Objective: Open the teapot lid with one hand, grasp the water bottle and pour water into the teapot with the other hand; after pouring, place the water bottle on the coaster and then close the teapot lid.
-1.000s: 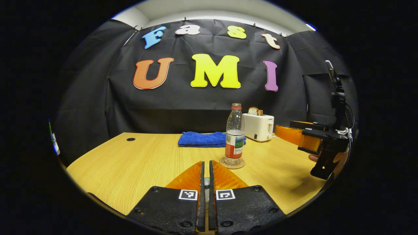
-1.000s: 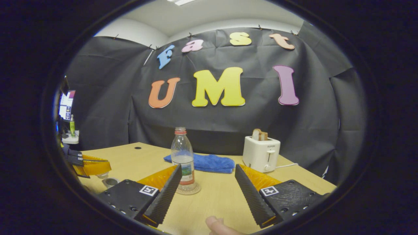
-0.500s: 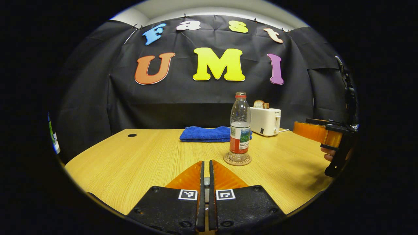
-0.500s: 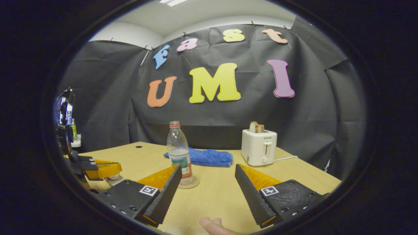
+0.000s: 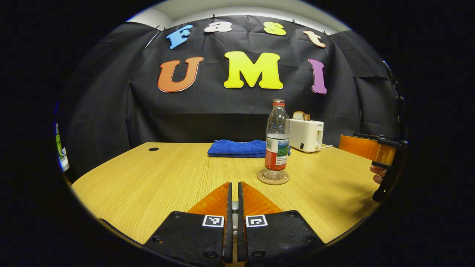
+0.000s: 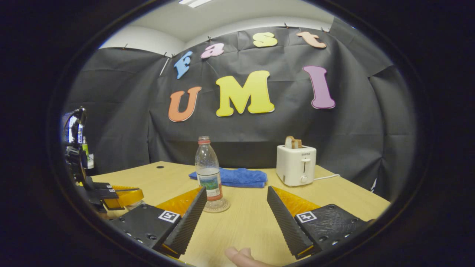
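Water bottle (image 5: 277, 139) stands upright on a round coaster (image 5: 273, 177), cap on, partly filled, out in the middle of the wooden table (image 5: 167, 174) — same bottle (image 6: 208, 172) and coaster (image 6: 216, 207) in the right gripper view, just beyond the tip of that gripper's left finger.

Left gripper (image 5: 232, 187) is low over the near edge of the table, its two fingers nearly together with just a thin slit between them; something small and grey shows in that slit, but I cannot tell whether the fingers press on it. In the right gripper view the left gripper (image 6: 122, 194) shows at the table's left edge, with something pale just under it that I cannot make out.

Right gripper (image 6: 237, 198) is spread wide, nothing between its fingers, bare tabletop in the gap. It hovers near the front edge of the table, well apart from the bottle. In the left gripper view the right gripper (image 5: 365, 148) shows past the table's right edge, with fingers of the hand (image 5: 377, 174) holding it beneath. A fingertip (image 6: 241, 256) pokes in at the bottom of the right gripper view.

Toward the far edge of the table — a folded blue towel (image 5: 237, 148) lies flat, and to its right a white toaster (image 5: 306, 135) with bread slices (image 5: 300, 116) in its slots. Toaster cord (image 6: 326, 178) trails off to the right.
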`<state>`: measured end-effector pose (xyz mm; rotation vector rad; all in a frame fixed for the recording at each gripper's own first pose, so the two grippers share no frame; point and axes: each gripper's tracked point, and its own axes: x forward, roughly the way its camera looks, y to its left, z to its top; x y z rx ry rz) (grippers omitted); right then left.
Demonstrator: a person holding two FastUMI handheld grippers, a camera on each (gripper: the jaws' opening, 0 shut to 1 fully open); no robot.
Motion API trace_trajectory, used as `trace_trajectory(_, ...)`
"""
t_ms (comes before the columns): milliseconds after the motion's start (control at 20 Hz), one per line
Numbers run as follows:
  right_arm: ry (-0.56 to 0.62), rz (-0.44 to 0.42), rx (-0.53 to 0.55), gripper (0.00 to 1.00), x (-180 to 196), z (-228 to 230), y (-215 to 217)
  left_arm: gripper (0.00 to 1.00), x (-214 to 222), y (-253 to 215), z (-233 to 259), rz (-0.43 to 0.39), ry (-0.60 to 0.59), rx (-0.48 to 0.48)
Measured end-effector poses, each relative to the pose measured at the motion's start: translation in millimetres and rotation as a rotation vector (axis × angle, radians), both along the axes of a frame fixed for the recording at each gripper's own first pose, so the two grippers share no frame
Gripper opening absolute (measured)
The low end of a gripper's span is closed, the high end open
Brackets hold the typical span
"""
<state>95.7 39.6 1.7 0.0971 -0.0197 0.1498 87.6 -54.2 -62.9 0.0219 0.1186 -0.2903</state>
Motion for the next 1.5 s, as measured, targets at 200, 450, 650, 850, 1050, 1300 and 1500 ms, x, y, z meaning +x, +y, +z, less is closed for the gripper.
trace_trajectory(200,-0.028,-0.014,-0.007,0.97,-20,9,-3,0.08,-1,-2,1,-0.002,0.017,-0.022)
trace_trajectory(450,-0.037,-0.071,-0.007,0.98,-43,18,-24,0.21,-5,3,16,0.004,0.007,-0.054)
trace_trajectory(650,-0.021,-0.133,-0.005,0.97,-64,25,-48,0.56,-20,-1,61,0.004,-0.075,-0.05)
trace_trajectory(850,0.002,-0.181,-0.041,0.98,-86,29,-70,0.76,-42,-4,98,0.041,-0.128,-0.016)
trace_trajectory(1050,-0.005,-0.205,-0.069,0.98,-106,39,-80,0.83,-66,-12,115,0.036,-0.083,-0.004)
trace_trajectory(1300,-0.01,-0.172,-0.063,0.98,-124,38,-70,0.83,-94,-6,136,0.024,-0.092,-0.056)
trace_trajectory(1500,-0.031,-0.192,-0.122,0.97,-130,43,-68,0.84,-102,0,146,0.039,-0.129,-0.062)
